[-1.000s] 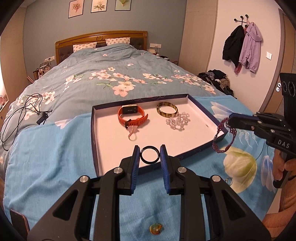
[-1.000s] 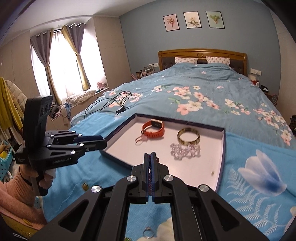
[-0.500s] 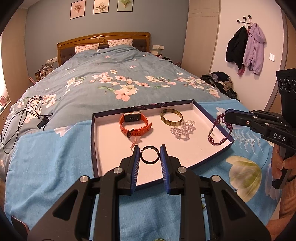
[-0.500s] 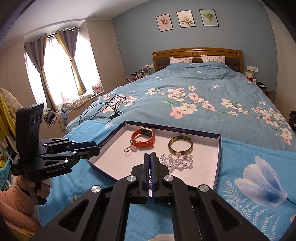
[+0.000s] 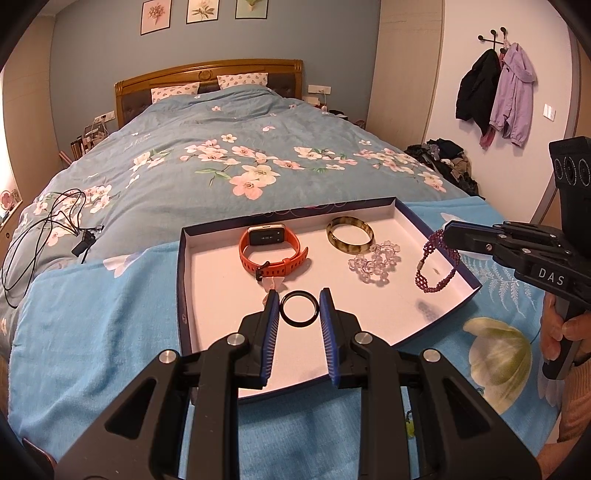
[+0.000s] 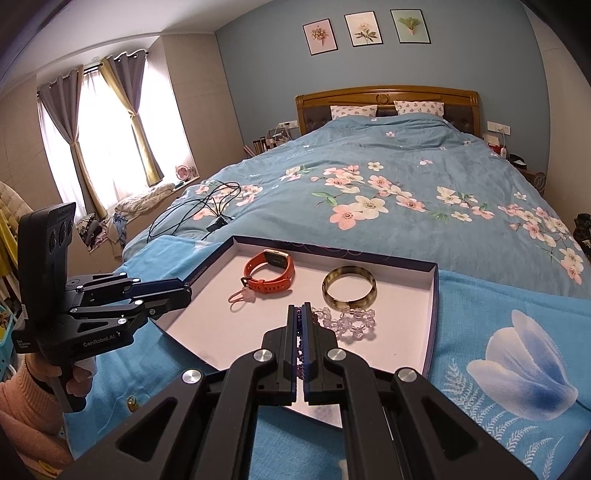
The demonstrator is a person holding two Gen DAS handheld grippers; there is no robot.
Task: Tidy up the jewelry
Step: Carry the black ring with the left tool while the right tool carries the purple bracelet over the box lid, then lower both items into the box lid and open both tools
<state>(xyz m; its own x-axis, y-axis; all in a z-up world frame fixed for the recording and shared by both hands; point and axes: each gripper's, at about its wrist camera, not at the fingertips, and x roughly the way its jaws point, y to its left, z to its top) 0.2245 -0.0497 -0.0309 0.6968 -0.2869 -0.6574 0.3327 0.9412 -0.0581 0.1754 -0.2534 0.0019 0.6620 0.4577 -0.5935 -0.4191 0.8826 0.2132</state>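
Left gripper (image 5: pixel 299 308) clamps a black ring (image 5: pixel 299 309) over the tray (image 5: pixel 180 280); right gripper (image 6: pixel 300 314), jaws together, pinches a purple bracelet (image 5: pixel 436 266) at the tray's right.

this is a home bedroom. a wide bed (image 5: pixel 236 162) with a carved wooden headboard (image 6: pixel 388 98) and two patterned pillows (image 5: pixel 242 80) fills most of both views, under a blue quilt printed with pink and white blossoms. three small framed botanical prints (image 6: pixel 364 31) hang on the blue wall above the headboard. jackets (one black, one lilac) hang from wall hooks (image 5: pixel 495 35) beside a light switch, with a heap of clothes (image 5: pixel 445 155) on the floor below. grey and mustard curtains (image 6: pixel 110 118) frame a bright window, and a tangle of black charging cables (image 5: pixel 44 229) lies on the quilt.
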